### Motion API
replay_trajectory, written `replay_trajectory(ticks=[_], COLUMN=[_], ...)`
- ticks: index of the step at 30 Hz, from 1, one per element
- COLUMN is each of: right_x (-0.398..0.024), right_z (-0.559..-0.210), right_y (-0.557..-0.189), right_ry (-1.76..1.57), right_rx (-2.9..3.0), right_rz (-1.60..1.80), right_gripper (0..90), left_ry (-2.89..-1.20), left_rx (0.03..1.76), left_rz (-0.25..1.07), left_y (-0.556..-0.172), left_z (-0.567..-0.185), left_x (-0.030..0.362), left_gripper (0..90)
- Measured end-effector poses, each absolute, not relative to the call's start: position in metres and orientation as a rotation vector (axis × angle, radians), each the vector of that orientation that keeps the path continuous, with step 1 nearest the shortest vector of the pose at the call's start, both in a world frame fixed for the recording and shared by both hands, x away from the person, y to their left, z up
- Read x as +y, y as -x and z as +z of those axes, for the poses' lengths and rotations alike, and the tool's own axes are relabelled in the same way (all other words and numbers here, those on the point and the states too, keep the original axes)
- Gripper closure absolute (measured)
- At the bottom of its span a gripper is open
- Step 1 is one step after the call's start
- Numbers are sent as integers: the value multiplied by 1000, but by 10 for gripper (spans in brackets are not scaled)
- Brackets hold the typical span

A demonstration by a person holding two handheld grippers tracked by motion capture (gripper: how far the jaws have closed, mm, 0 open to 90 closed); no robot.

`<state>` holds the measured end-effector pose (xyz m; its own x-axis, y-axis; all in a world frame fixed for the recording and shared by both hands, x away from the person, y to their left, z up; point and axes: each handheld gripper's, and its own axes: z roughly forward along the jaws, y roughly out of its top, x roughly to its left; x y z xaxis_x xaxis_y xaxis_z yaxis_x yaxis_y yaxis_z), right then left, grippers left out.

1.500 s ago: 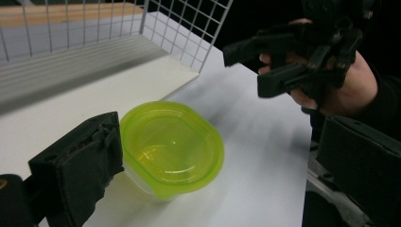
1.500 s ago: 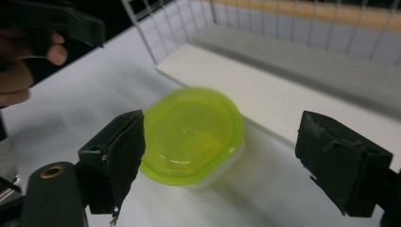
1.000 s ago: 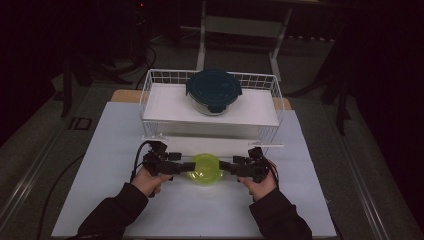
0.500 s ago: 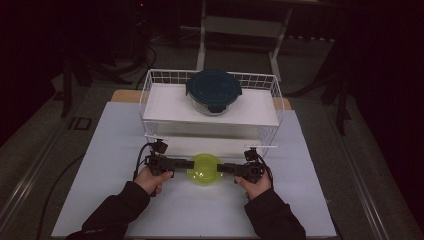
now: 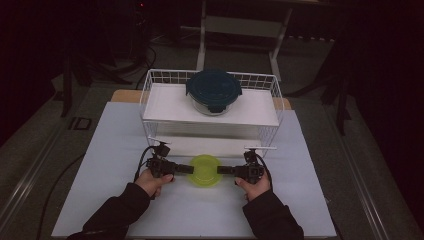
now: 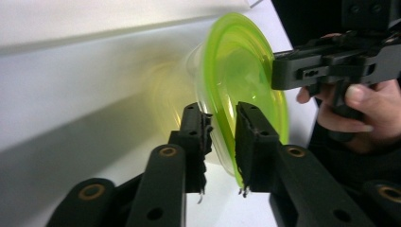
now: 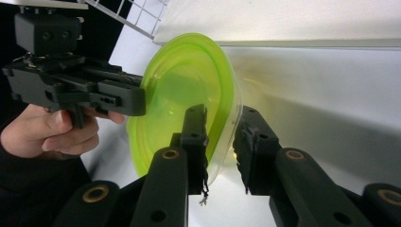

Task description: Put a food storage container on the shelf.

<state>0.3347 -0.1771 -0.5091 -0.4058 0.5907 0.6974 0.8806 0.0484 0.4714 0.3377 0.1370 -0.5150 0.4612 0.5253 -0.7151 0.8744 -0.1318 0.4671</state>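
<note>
A round container with a lime-green lid [image 5: 205, 170] sits on the white table just in front of the wire basket. My left gripper [image 5: 189, 169] lies level at its left edge and my right gripper [image 5: 221, 170] at its right edge, pointing at each other. In the left gripper view the jaws [image 6: 221, 127] have just been closing and now pinch the container's rim [image 6: 236, 71] between their pads. In the right gripper view the jaws [image 7: 220, 130] have likewise been closing, one pad on the green lid [image 7: 179, 80] and the other on the clear wall below.
Directly behind the container stands a white wire basket [image 5: 150, 85] holding a white shelf and a glass bowl with a dark blue lid [image 5: 214, 90]. The white table sheet [image 5: 115, 150] spreads to both sides and toward the person. Dark floor surrounds the table.
Both pairs of jaws have drawn together onto the green container's opposite edges. The left hand has sunk slightly; the container stays in place.
</note>
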Motion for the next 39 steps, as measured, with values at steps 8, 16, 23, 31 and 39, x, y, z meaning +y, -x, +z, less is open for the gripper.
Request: replay_trajectory(ticks=[8,16,23,31,39], right_x=[-179,-182,-183,-184,-185], right_z=[-507,-490,-475,-454,-438], right_y=[-329,-316,-307,-296,-290], right_ry=[1457,1435,1417,1402,1390], right_rx=[-1983,-2049,-2075,-2081,-2086], right_rz=[-1313,-1358,-1390,-1454,-1490], right_gripper=[805,817,817,816,816], left_ry=[-1797,-1808,-1822,-1826,-1814], left_rx=[1201,1170,1120,1062,1034], left_rz=[-501,-450,-430,-364,-329], left_y=[-330,-319,-312,-303,-295], left_z=[-512,-495,-477,-451,-430], left_x=[141,136,135,136,137], left_gripper=[785,809,809,813,816])
